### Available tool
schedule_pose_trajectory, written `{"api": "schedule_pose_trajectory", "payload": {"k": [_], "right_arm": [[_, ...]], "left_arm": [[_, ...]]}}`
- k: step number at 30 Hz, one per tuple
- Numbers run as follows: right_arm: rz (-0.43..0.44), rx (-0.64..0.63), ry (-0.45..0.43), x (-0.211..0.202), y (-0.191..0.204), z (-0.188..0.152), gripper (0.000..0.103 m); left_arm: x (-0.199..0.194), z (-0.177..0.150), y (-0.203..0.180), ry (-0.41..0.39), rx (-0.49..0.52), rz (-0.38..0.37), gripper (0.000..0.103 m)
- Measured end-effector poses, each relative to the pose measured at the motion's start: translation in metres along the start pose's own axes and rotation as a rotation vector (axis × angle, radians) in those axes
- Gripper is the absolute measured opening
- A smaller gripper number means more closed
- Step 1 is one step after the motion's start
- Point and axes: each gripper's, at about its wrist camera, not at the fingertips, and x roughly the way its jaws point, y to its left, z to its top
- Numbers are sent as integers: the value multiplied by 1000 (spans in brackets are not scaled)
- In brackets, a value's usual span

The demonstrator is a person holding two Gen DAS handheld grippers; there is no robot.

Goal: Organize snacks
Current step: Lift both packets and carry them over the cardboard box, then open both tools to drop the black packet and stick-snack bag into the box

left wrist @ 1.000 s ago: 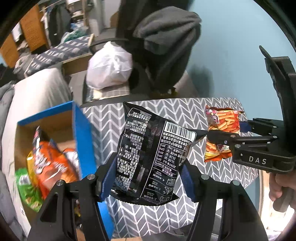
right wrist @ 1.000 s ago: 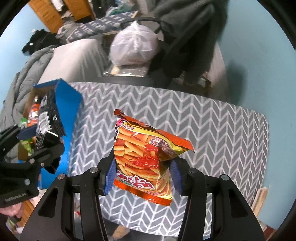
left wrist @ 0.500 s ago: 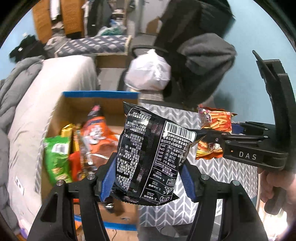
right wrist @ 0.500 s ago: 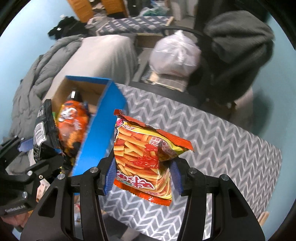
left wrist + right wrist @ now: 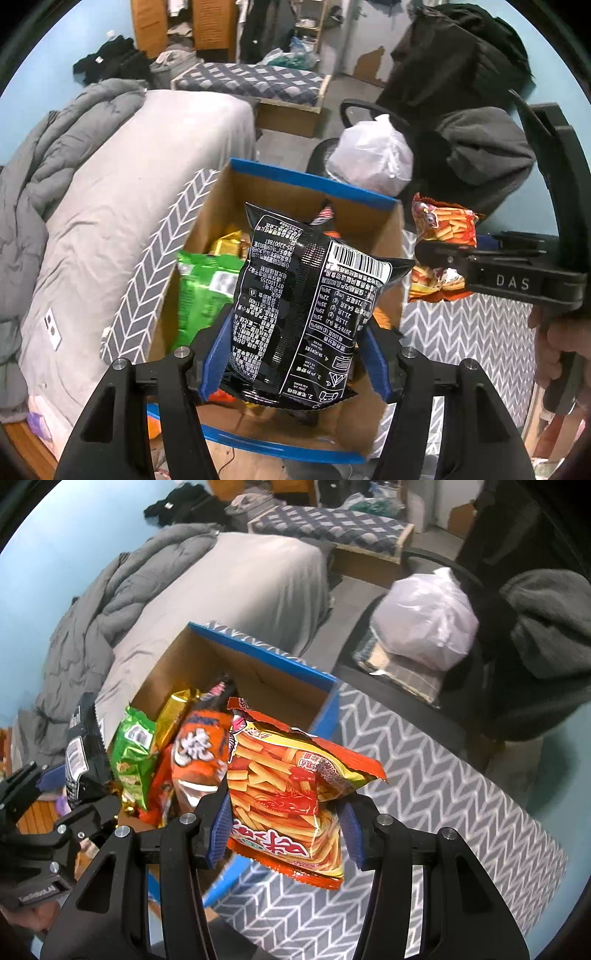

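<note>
The left gripper (image 5: 295,363) is clamped on a black snack bag (image 5: 308,314), its blue pads pressing the bag's lower sides, and holds it upright directly above the open cardboard box (image 5: 314,184) with the blue rim. The right gripper (image 5: 282,830) is closed on an orange snack bag (image 5: 295,794) printed with fry-like sticks; this bag hangs over the box's right wall, above the edge where the box meets the worktop (image 5: 461,812) with its grey chevron cover. Inside the box lie a green bag (image 5: 133,753), a gold bag (image 5: 171,716) and an orange bag (image 5: 201,753), leaning against one another. Beyond the box's far wall stands a chair carrying a white plastic bag (image 5: 373,158). To the left of the box is a bed (image 5: 110,206) with a grey quilt.
</note>
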Motion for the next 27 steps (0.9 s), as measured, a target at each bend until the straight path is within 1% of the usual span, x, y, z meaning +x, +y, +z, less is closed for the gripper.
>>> {"api": "schedule_pose_trajectory", "payload": {"k": [6,10,12,16,20,22,24,26,27], "right_arm": [[-9,-49,48,25,16,17,51],[-17,-68,64,36,23,25,51],[-21,-69,75,41,25,29,51],[-34,-73,98,51,27,35,51],[-40,-71,110,57,29,40,52],[-46,-79,115,58,32,42,55],[-55,-83,110,57,33,42,65],[-65,-85,100,54,35,42,68],[-72,-89,95,52,36,42,68]], "left_arm": [[16,0,14,27,-14,19,65],[26,0,18,49,-24,19,65],[29,-1,20,66,-32,17,65],[30,0,24,76,-57,14,65],[32,1,29,88,-90,29,66],[32,0,33,94,-98,32,67],[31,0,34,94,-98,47,68],[29,-1,34,90,-94,52,72],[27,-1,35,87,-93,52,72]]}}
